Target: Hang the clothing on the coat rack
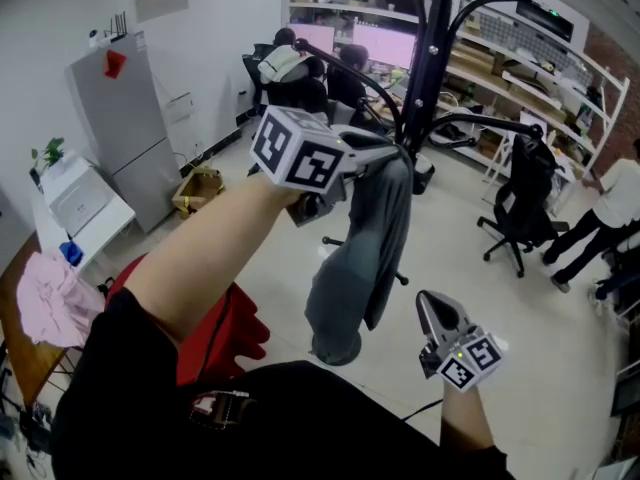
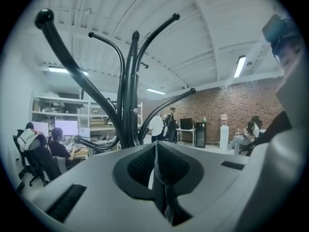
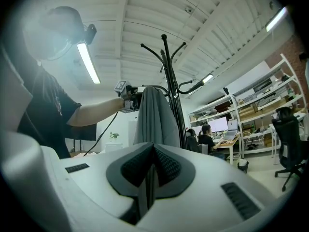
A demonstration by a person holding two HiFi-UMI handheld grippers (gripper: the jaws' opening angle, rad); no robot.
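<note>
Left gripper point(image 1: 375, 156) is raised at upper centre of the head view, right against the coat rack point(image 1: 432, 48). Its jaws are clenched on a fold of the grey garment point(image 1: 360, 258); the left gripper view shows dark fabric pinched in the narrow slit between them. The garment hangs down from that grip, beside the rack pole at frame centre, its top draped at the hooks. Whether a hook carries it, can't tell. Right gripper point(image 1: 437, 308) sits low, lower right of the head view, well apart from the garment, jaws pressed together, nothing between them.
</note>
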